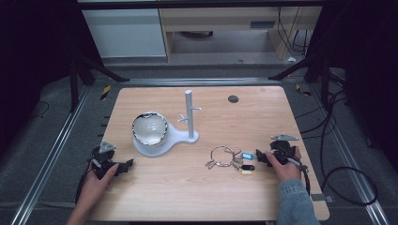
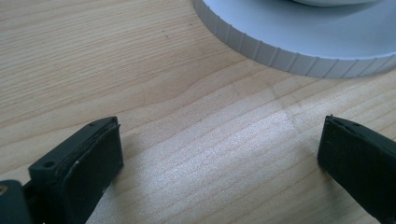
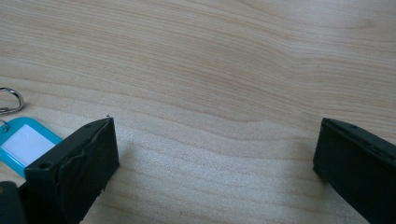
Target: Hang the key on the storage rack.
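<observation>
Wood table [image 1: 187,187]: key bunch [image 1: 230,159] just left of right gripper [image 1: 261,157], fingers apart, empty.

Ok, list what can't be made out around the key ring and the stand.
- Key ring, high view: the count and shape of the keys are too small to tell.
- Blue tag, right gripper view: partly hidden behind a jaw, its label reads blank or blurred.
- Stand base, left gripper view: cut off by the top edge.
- Bowl, high view: glare hides whether anything is inside.
</observation>
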`<action>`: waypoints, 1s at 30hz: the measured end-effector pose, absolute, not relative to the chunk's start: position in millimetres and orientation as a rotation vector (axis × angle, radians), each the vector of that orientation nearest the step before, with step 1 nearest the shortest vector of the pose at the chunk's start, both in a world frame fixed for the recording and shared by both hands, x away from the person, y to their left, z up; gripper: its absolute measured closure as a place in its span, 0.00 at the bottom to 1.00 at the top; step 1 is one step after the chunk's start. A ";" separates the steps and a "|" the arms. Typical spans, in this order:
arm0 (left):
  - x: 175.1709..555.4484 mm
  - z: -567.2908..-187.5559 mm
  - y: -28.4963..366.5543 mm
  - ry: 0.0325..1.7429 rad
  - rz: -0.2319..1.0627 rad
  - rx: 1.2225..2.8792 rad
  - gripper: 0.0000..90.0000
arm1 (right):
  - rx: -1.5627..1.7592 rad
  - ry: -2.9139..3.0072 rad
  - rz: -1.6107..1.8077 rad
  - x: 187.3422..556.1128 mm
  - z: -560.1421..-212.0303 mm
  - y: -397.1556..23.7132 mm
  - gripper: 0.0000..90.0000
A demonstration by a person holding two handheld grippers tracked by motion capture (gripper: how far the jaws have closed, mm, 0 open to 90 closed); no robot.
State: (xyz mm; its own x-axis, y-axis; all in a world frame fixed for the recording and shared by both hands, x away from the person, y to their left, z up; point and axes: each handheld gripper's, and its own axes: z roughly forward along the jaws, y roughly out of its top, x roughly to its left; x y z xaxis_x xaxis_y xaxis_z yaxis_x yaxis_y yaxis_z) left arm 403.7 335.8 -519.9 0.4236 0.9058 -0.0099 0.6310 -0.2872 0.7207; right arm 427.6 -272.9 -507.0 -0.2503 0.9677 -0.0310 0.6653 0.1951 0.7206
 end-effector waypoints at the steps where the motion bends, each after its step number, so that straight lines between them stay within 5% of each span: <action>1: 403.7 -519.9 335.8 1.294 0.539 2.025 0.00 | 1.519 1.990 0.820 427.7 -507.0 -272.9 0.00; 12: 403.2 -520.0 335.9 1.290 0.541 2.026 0.00 | 1.520 2.006 0.807 428.4 -505.5 -273.3 0.01; 18: 402.7 -520.1 335.7 1.293 0.540 2.024 0.00 | 1.486 2.051 0.822 423.2 -497.5 -273.5 0.24; 30: 402.1 -519.7 335.9 1.295 0.542 2.030 0.00 | 1.285 2.247 0.741 420.9 -458.0 -249.9 0.36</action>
